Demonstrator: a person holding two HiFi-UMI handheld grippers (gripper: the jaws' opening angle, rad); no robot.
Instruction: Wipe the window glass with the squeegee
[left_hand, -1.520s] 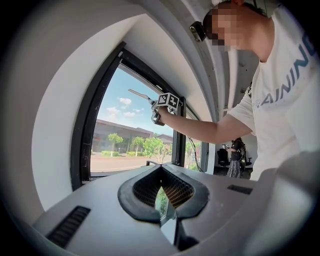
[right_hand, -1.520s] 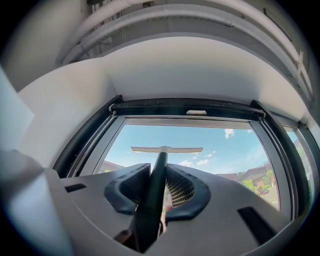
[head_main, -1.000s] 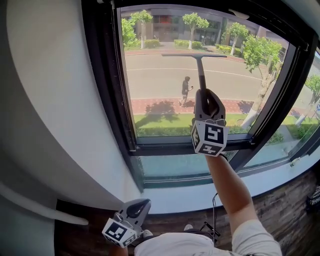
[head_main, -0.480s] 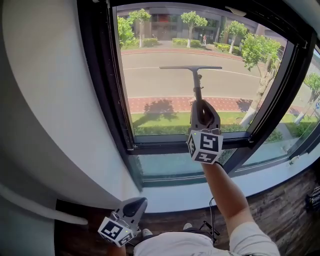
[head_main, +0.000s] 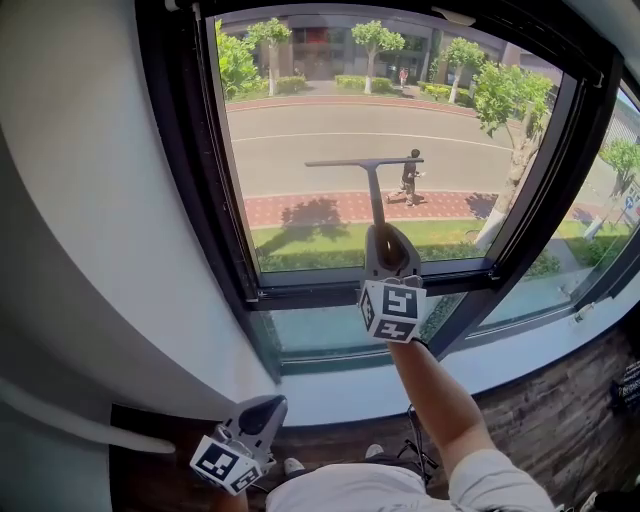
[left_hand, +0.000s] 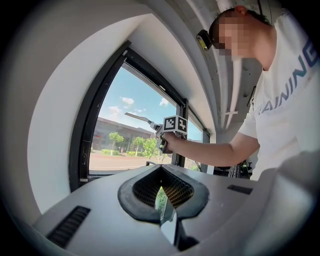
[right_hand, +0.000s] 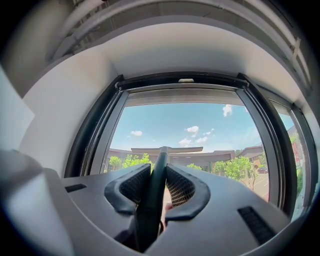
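The squeegee (head_main: 371, 185) has a thin dark blade lying level against the window glass (head_main: 300, 110), mid-pane, with its handle running down into my right gripper (head_main: 385, 245). That gripper is shut on the handle, just above the lower frame bar. In the right gripper view the dark handle (right_hand: 156, 175) sits pinched between the pads of the right gripper (right_hand: 159, 172), blade at the top. My left gripper (head_main: 268, 410) hangs low near the floor, shut and holding nothing. The left gripper view shows its pads (left_hand: 175, 187) together, with the squeegee (left_hand: 137, 118) far ahead.
A thick dark window frame (head_main: 180, 200) borders the pane, with a white wall (head_main: 80, 200) on its left. Below lie a narrow lower pane (head_main: 320, 330), a pale sill (head_main: 350, 392) and wood floor (head_main: 560, 400). A second window (head_main: 600, 200) adjoins on the right.
The right gripper has drawn the squeegee down the glass and slightly left; the blade now sits lower on the pane. The left gripper has stayed low and barely moved.
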